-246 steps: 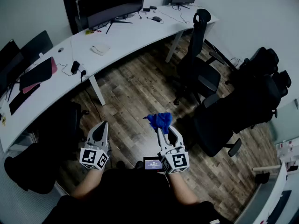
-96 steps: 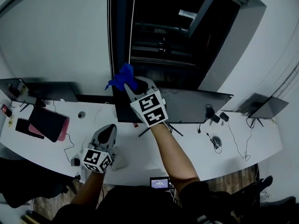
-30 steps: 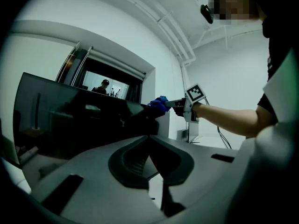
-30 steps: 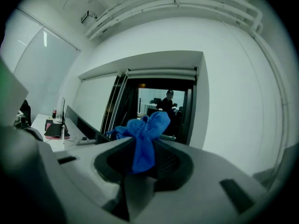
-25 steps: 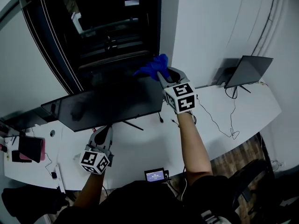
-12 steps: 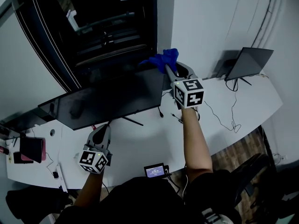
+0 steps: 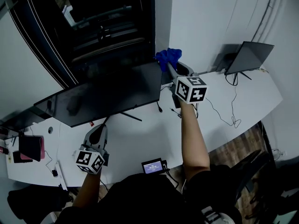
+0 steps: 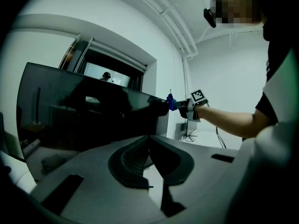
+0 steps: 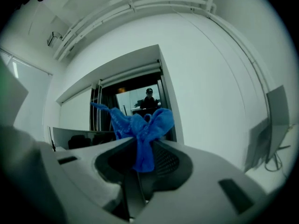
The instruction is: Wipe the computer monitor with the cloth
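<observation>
A wide dark monitor (image 7: 107, 94) stands on the white desk (image 7: 140, 141). My right gripper (image 7: 171, 67) is raised at the monitor's top right corner and is shut on a crumpled blue cloth (image 7: 168, 56). In the right gripper view the cloth (image 9: 140, 125) bunches out above the jaws of the right gripper (image 9: 140, 150). The left gripper view shows the monitor (image 8: 93, 120) from the side, with the cloth (image 8: 172, 101) at its far upper corner. My left gripper (image 7: 99, 131) hangs low over the desk in front of the monitor stand, shut and holding nothing.
A second, smaller monitor (image 7: 247, 55) stands at the desk's right end, with cables (image 7: 219, 111) trailing beside it. A small device with a lit screen (image 7: 152, 166) sits at the desk's near edge. A dark tablet on pink (image 7: 30, 146) lies far left. A dark window (image 7: 103, 27) is behind.
My right gripper has carried the cloth rightward along the monitor's top edge to its upper right corner. The left gripper has stayed low over the desk, drifting slightly left.
</observation>
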### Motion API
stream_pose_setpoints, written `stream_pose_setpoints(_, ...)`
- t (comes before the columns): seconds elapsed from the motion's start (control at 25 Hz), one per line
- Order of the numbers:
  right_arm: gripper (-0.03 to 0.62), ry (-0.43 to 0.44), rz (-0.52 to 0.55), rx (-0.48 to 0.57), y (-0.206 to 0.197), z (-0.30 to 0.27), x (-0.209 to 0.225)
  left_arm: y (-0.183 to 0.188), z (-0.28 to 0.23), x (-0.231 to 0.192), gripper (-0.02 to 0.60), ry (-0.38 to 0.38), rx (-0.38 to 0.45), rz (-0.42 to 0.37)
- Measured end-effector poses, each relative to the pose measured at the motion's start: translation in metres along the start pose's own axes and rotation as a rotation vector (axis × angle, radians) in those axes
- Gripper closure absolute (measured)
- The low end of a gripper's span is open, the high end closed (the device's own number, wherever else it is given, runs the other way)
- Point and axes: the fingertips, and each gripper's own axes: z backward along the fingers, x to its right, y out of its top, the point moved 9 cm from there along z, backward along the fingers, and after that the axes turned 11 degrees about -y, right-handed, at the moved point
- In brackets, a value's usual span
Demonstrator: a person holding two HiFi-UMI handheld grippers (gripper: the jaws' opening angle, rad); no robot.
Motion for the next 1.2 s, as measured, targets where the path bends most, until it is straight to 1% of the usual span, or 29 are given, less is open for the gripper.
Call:
stream_pose_setpoints(0.32,0.5,0.008,-0.032,-0.087,-0.044,-0.009,0.005,-0.005,0.012,-0.003,0.586,0.024,-0.029,0.014)
stream_pose_setpoints(0.52,0.5,0.02,-0.041,-0.131,-0.073,-0.009,0.007,-0.014,0.017,-0.004,0.586,0.027,-0.032,0.055)
stream_pose_setpoints(0.72,0.5,0.035,-0.052,-0.155,-0.092,-0.014,0.012,-0.019,0.017,-0.004,0.586,0.028,-0.058,0.057)
stream_pose_setpoints(0.84,0.5,0.045,-0.059,-0.164,-0.103,-0.016,0.014,-0.022,0.017,-0.004,0.586,0.028,-0.058,0.068)
stream_pose_setpoints(1.0,0.5,0.044,-0.06,-0.192,-0.12,-0.019,0.016,-0.028,0.017,-0.007,0.586,0.035,-0.058,0.088)
stream_pose_setpoints(1.2,0.502,0.032,-0.064,-0.219,-0.142,-0.022,0.017,-0.029,0.02,-0.011,0.586,0.047,-0.07,0.088)
